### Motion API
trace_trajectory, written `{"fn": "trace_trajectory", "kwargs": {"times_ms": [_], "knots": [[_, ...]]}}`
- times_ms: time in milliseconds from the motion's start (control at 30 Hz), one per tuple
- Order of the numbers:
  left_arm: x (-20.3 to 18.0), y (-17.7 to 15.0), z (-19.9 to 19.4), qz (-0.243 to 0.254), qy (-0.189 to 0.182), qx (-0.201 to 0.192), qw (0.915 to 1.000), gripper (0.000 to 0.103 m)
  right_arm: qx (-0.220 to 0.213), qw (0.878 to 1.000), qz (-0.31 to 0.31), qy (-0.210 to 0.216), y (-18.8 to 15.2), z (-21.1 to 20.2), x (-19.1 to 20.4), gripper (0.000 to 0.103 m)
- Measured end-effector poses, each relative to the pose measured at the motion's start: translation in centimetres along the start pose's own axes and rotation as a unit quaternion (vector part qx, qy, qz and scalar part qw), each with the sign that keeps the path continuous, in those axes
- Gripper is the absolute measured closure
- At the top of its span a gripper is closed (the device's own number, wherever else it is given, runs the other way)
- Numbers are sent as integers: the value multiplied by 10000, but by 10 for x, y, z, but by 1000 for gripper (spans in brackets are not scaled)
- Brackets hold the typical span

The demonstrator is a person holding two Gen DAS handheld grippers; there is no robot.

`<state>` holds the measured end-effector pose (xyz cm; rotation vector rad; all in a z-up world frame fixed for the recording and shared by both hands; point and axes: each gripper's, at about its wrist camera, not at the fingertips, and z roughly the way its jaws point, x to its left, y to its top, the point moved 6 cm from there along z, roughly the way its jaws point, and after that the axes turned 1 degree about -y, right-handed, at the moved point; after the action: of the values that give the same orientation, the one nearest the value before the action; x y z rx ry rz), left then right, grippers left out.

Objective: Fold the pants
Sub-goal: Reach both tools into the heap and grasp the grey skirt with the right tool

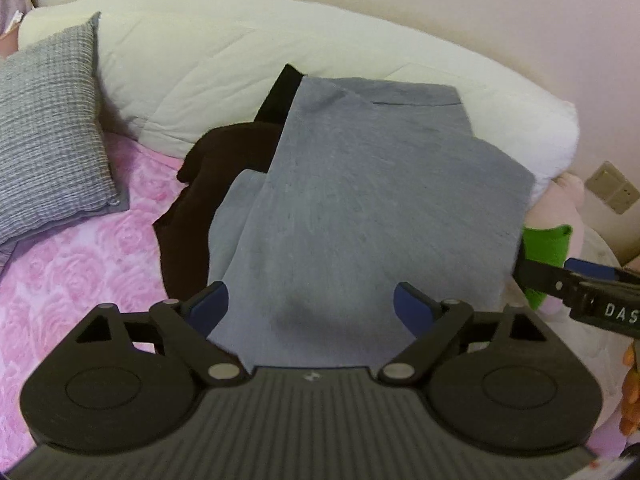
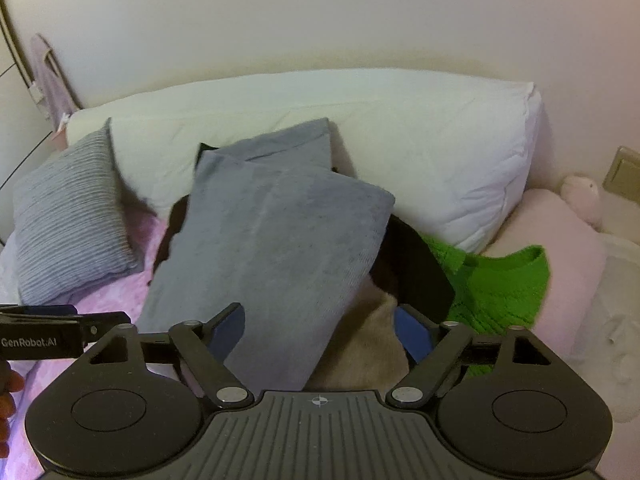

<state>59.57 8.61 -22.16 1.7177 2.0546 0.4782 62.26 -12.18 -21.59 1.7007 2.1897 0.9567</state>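
The grey pants (image 1: pixel 360 208) lie folded on the bed, draped over a dark brown garment (image 1: pixel 212 184) and leaning up against the white duvet (image 1: pixel 200 64) at the back. In the left wrist view the left gripper (image 1: pixel 311 304) hangs just above the pants' near edge, its blue-padded fingers (image 1: pixel 212 306) spread wide with the cloth lying below and between them, and no pad seems to press on the fabric, though the blur makes contact hard to judge. The right gripper (image 2: pixel 320 330) also stands released, its jaws apart over the pants' near right corner, where a beige cloth (image 2: pixel 368 352) shows underneath. A green knit (image 2: pixel 496 284) lies to the right of the pants, beside a black garment (image 2: pixel 416 276). A grey pillow (image 1: pixel 48 132) rests to the left on the pink floral sheet (image 1: pixel 80 264).
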Motion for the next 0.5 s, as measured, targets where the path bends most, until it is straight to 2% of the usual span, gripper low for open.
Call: {"fn": "trace_trajectory", "kwargs": {"times_ms": [233,367,400,433,500], "knots": [[2,9,49,40,11,312,9995,16,164,9992,358,36,2,51,-15,35],[6,6,60,31,-44,434,9990,17,142,9990,337,268,2,59,-7,65],[7,6,61,8,-47,434,9990,17,61,9994,189,270,4,57,-1,84],[9,6,61,-8,-48,428,9991,18,-52,9996,0,294,6,53,5,94],[12,5,58,-53,-46,393,9992,19,-199,9989,-248,336,9,45,15,94]]}}
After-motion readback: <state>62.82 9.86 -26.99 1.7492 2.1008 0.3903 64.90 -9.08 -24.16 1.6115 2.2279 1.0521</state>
